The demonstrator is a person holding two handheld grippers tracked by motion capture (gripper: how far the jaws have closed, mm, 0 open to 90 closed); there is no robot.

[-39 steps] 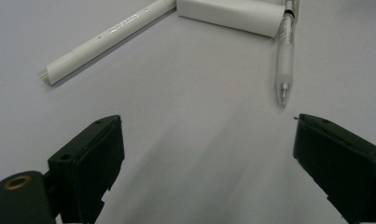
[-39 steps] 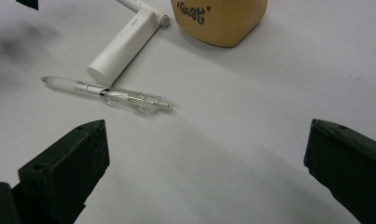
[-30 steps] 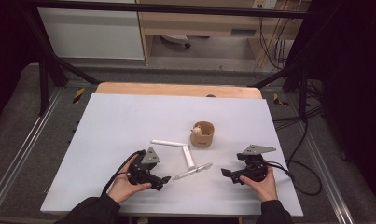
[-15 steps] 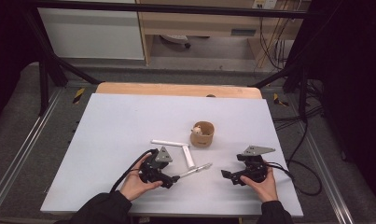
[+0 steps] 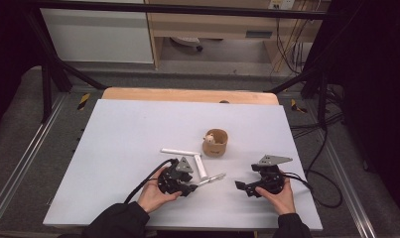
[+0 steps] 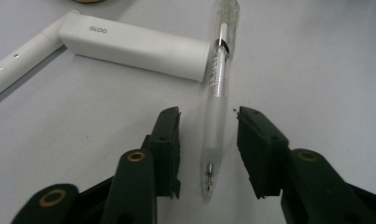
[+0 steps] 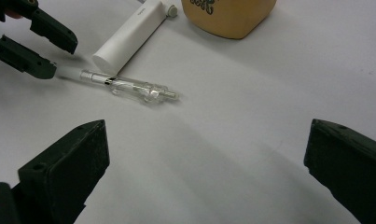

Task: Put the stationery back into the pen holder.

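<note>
We see the left claw (image 6: 209, 140) low over the desk (image 5: 128, 134) with a clear pen (image 6: 217, 107) lying between its two black jaws; the jaws have just been closing in on the pen, yet a gap remains on each side, so they are not pinching it. The pen lies flat, its tip end pointing back toward the claw and its far end reaching away past the jaws. Just beside the pen's upper part lies a white glue stick (image 6: 136, 46), its near end almost touching the pen. A thin white marker (image 6: 22, 58) meets the far end of the glue stick at an angle. From above, the left claw (image 5: 190, 187) sits in the person's left hand (image 5: 155, 194) near the front edge of the desk, with the pen (image 5: 212, 178) extending to its right. A small tan cup (image 5: 216, 144) stands just beyond the white things. The right claw (image 5: 240, 187), held in the right hand (image 5: 279, 196), rests well apart to the right, with its jaws spread wide and nothing between them.
</note>
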